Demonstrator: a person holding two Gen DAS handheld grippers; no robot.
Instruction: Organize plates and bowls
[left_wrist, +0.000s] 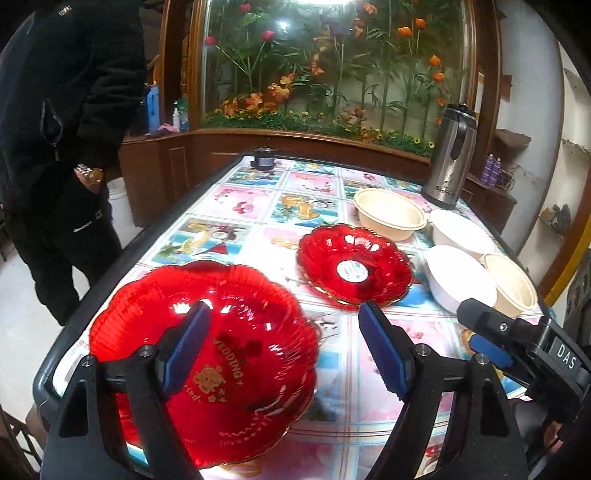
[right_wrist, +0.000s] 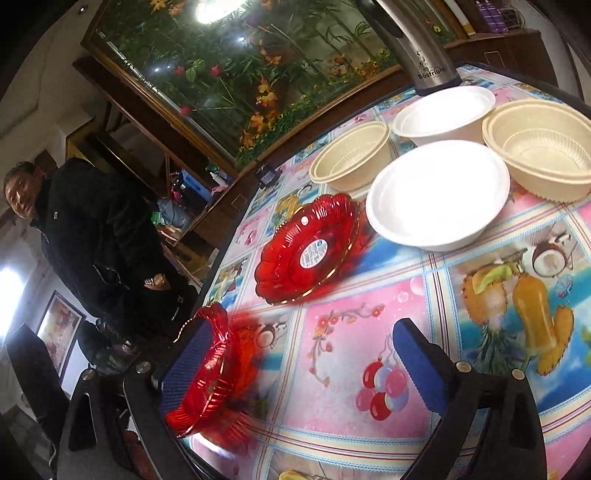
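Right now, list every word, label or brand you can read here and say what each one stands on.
"DAS": on the right gripper, seen from the left wrist.
"Bostrium", roughly; small and slanted: on the steel thermos.
"WEDDING", gold, partly blurred, over a gold Chinese character: on the near red plate.
Round white sticker on the far red plate: print too small to read.

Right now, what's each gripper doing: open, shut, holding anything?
Left gripper: open, jaws wide over the near red plate, not gripping it.
Right gripper: open, holding nothing.
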